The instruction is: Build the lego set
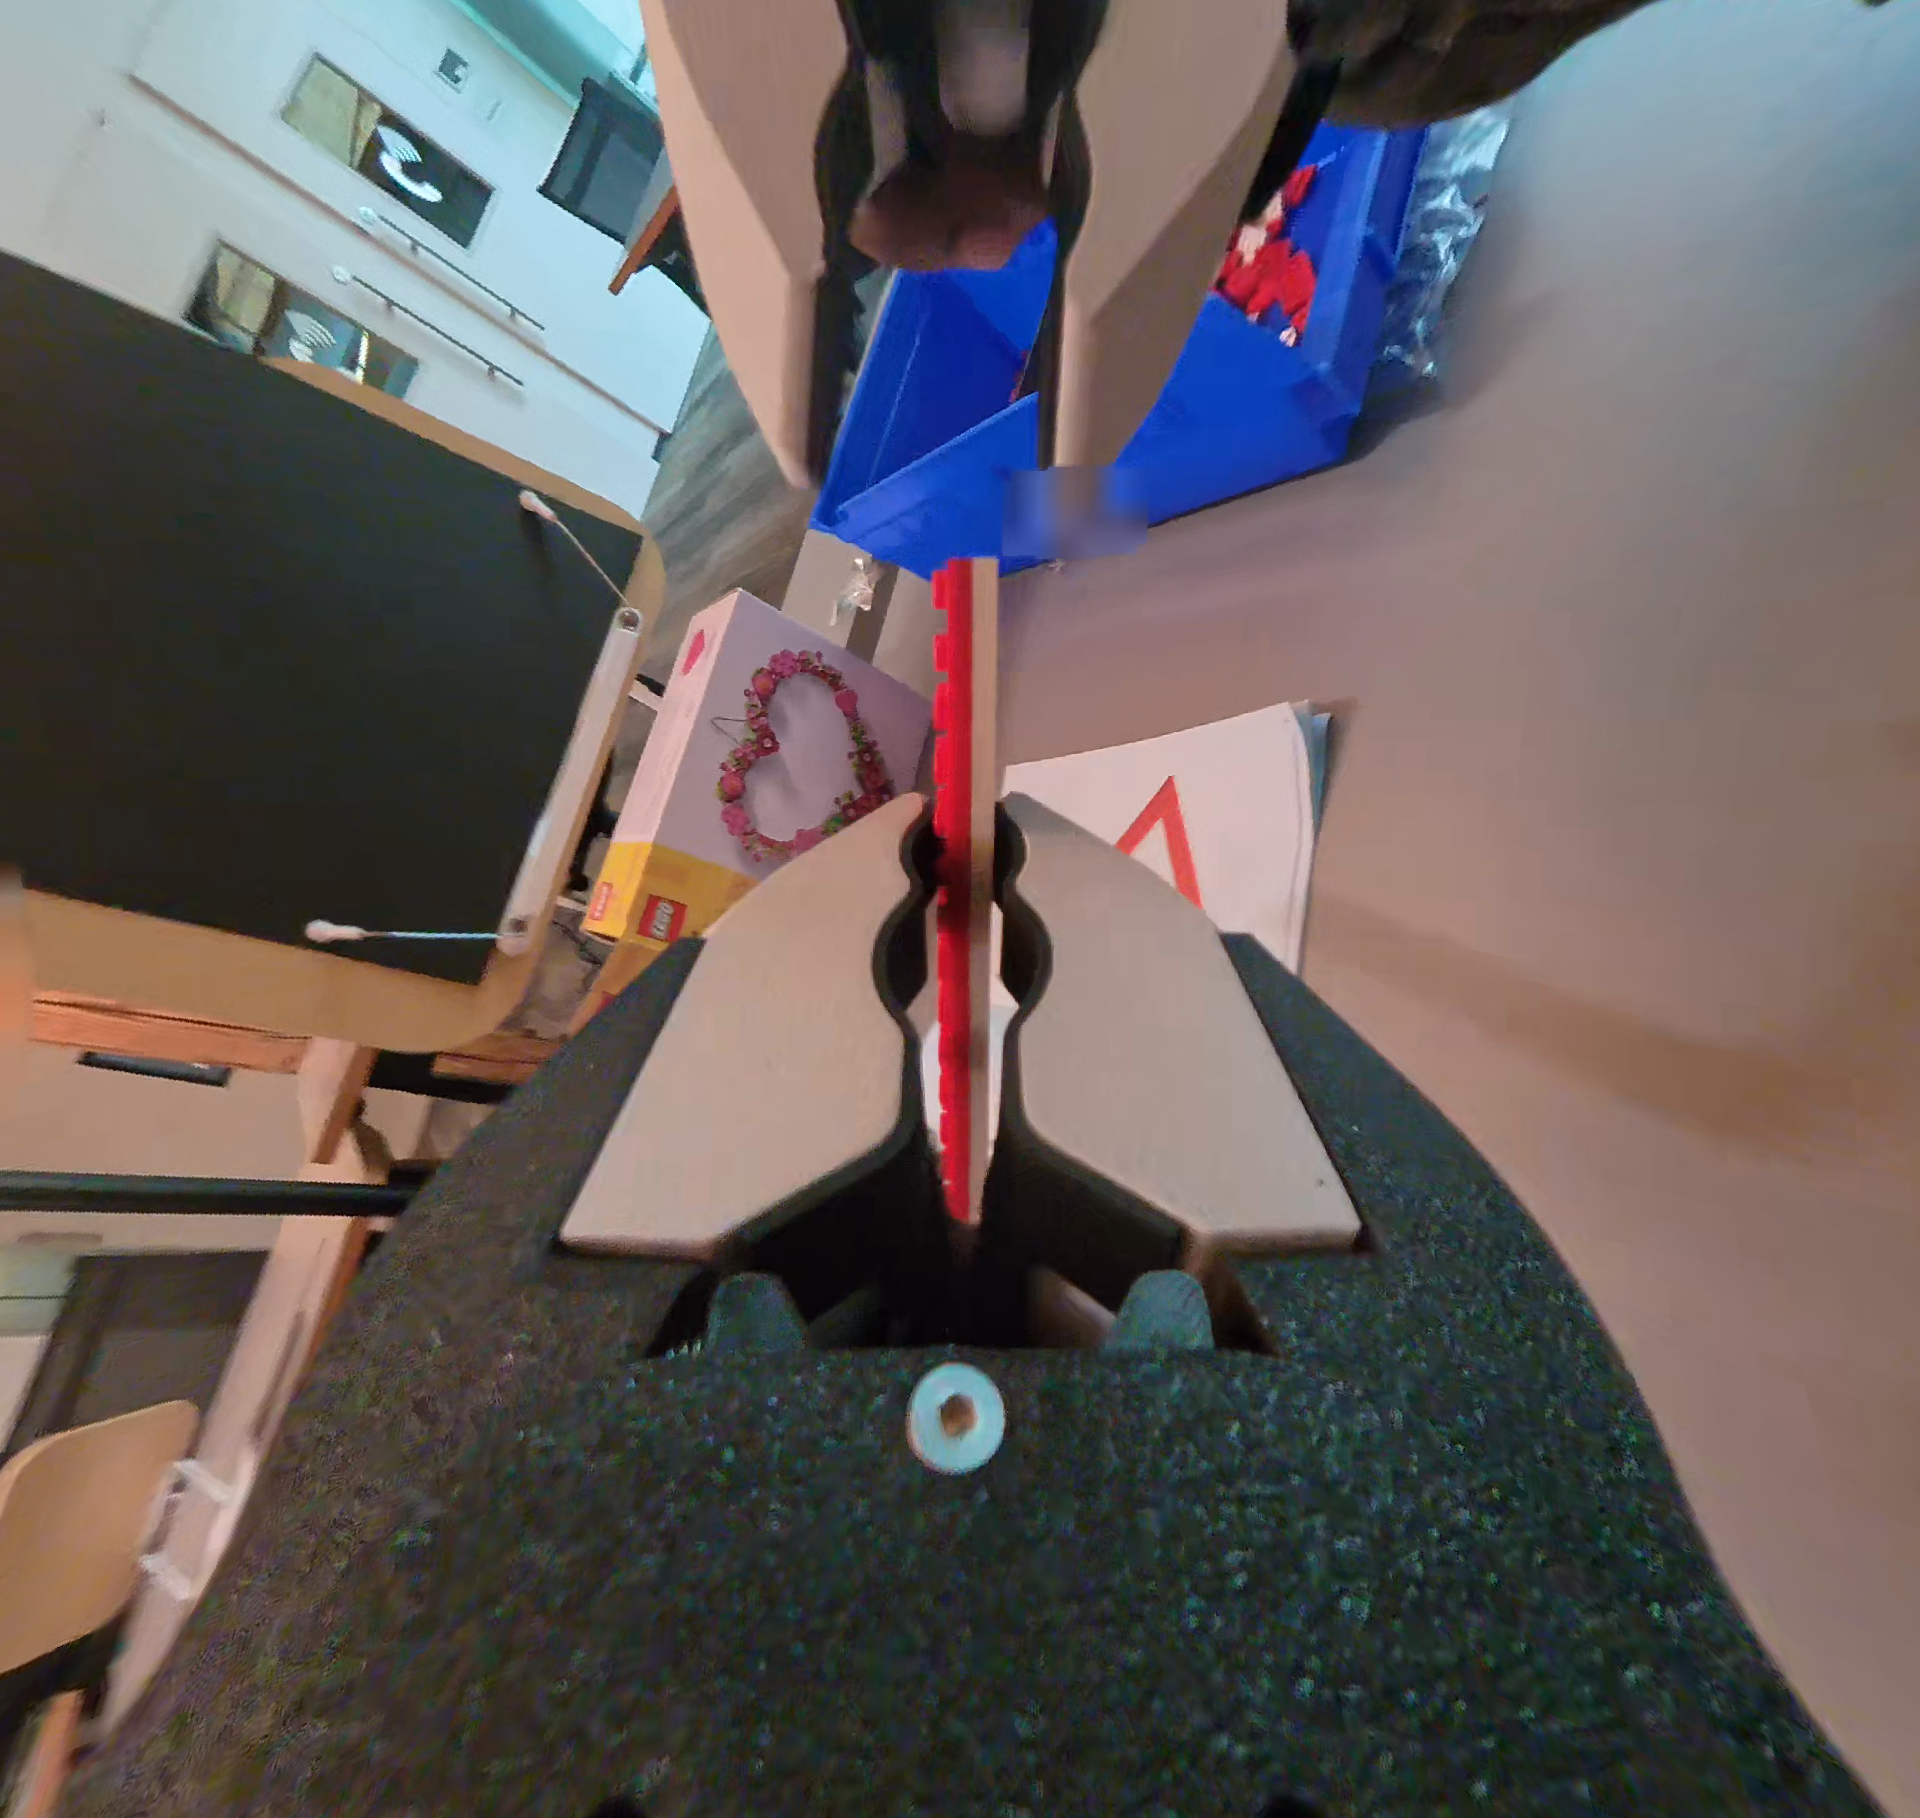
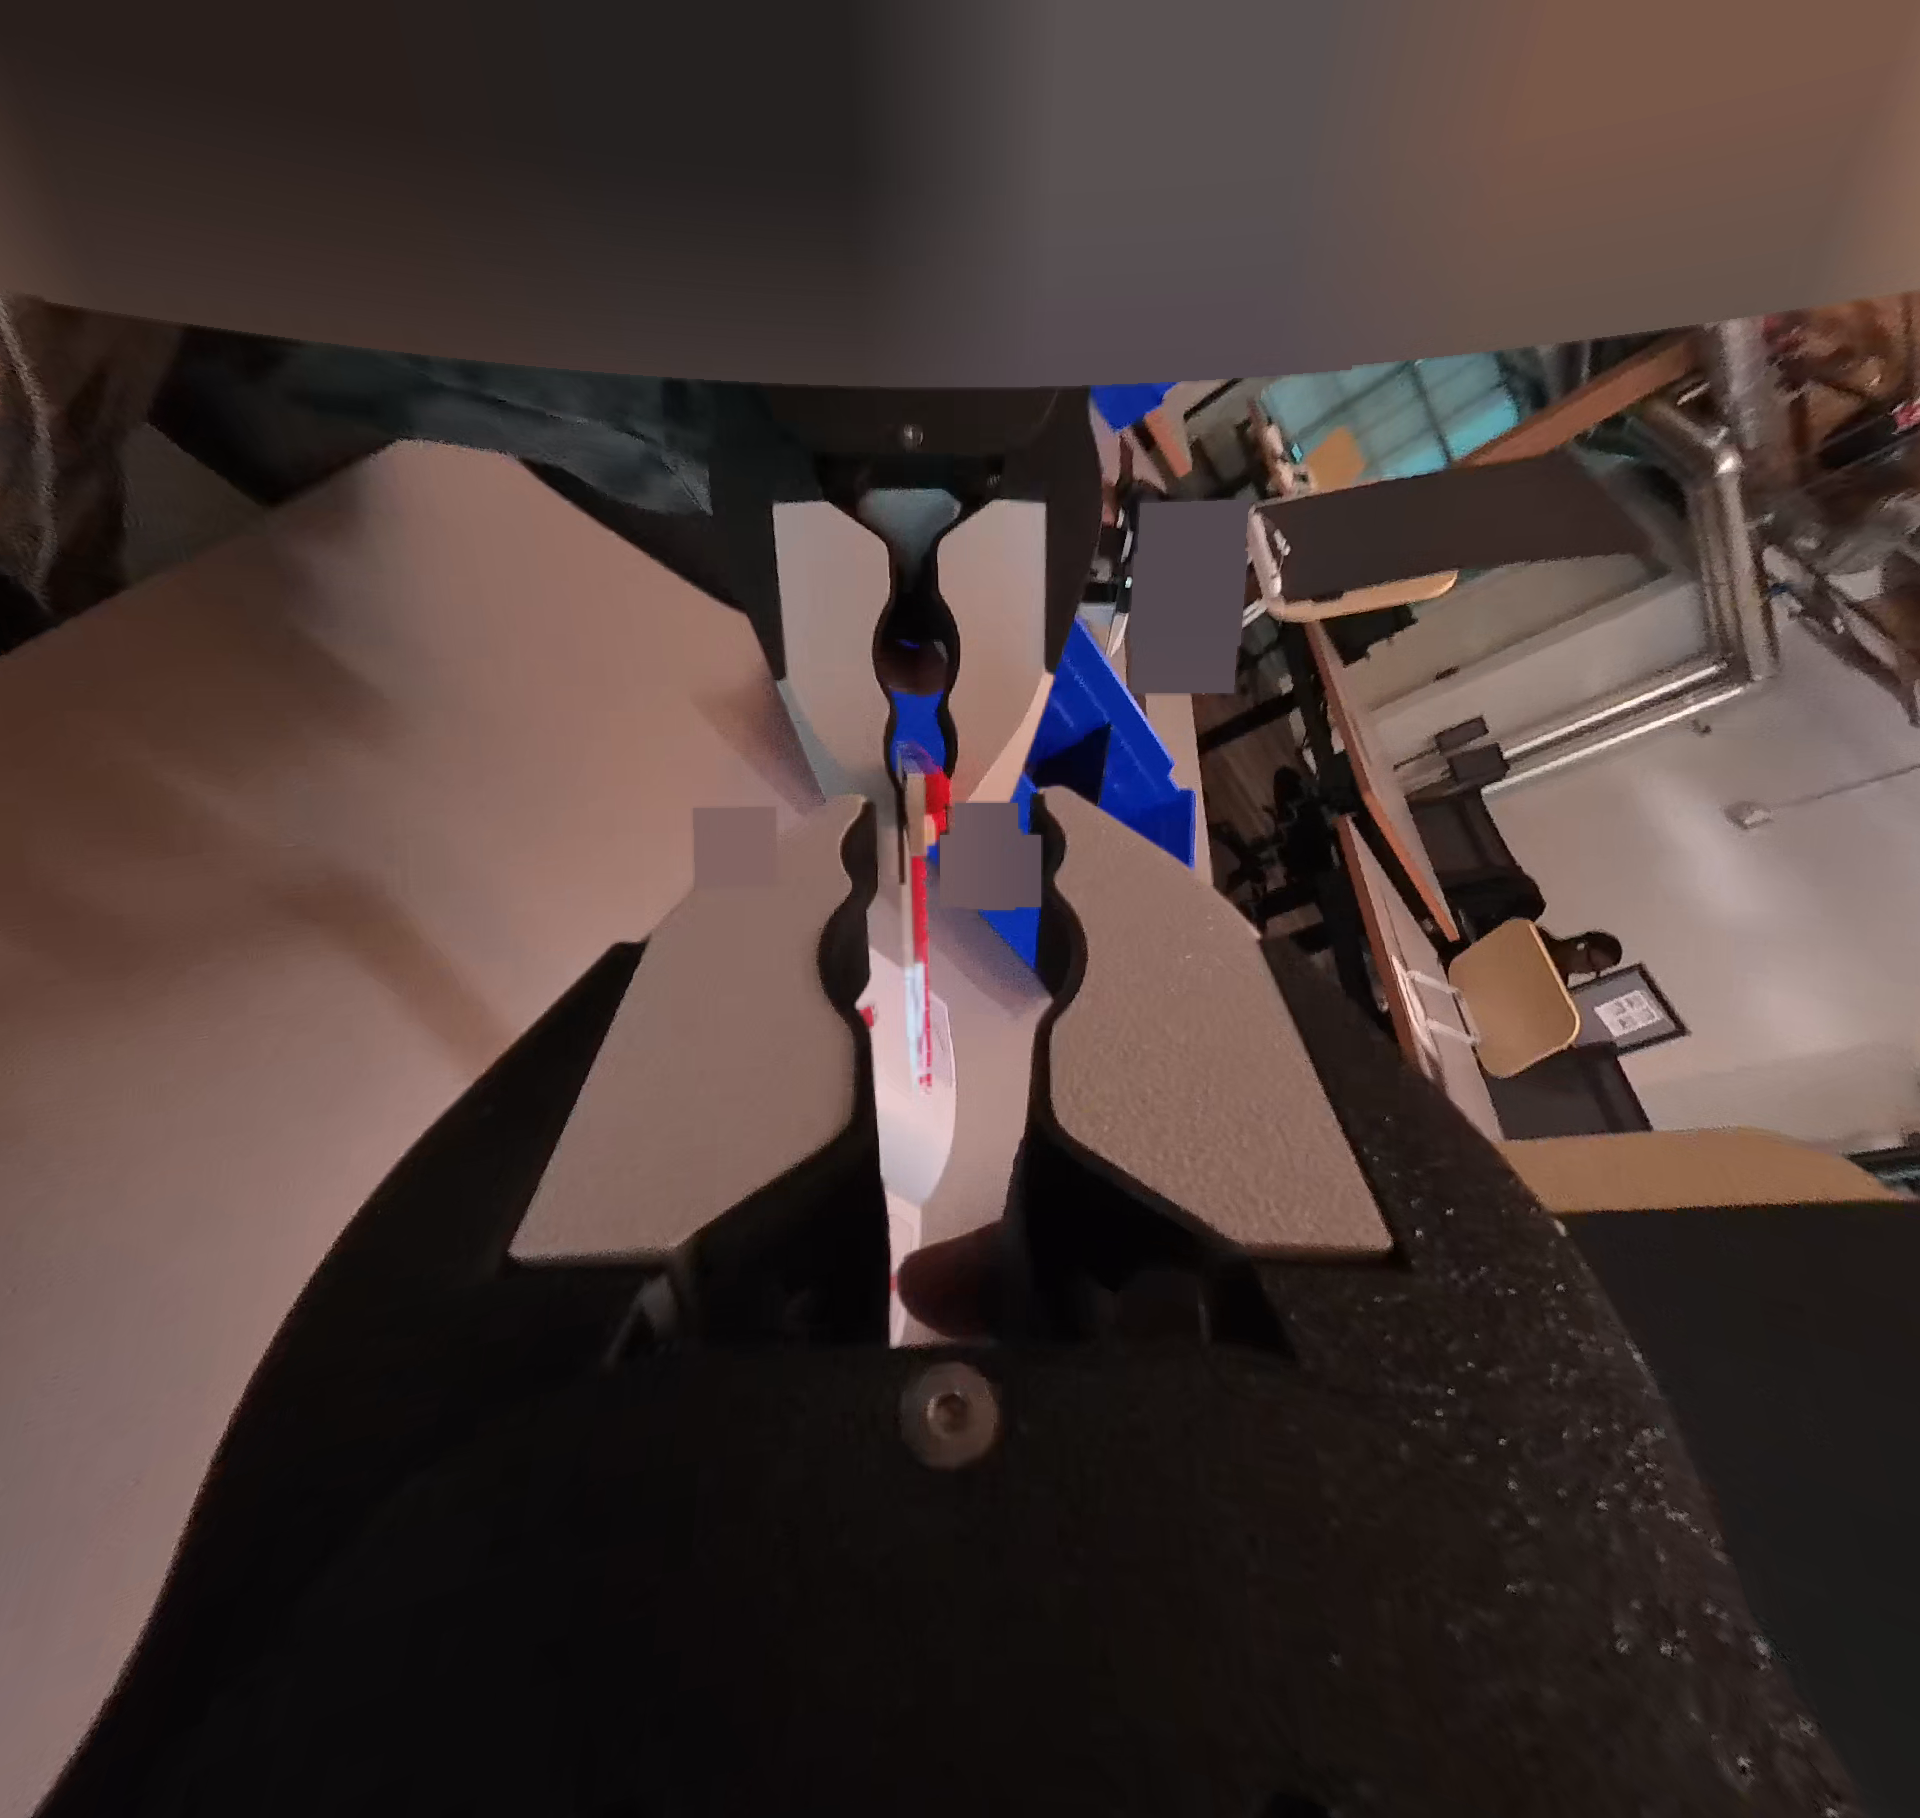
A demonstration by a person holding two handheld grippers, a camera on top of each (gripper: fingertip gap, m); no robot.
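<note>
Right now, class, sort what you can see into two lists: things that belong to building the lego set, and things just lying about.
Belongs to the job:
- red lego strip, clamped in the left gripper
- right gripper, facing it
- blue bins with red pieces
- instruction sheet
- lego box

Lying about:
- plastic bags
- chairs
- black board
</note>
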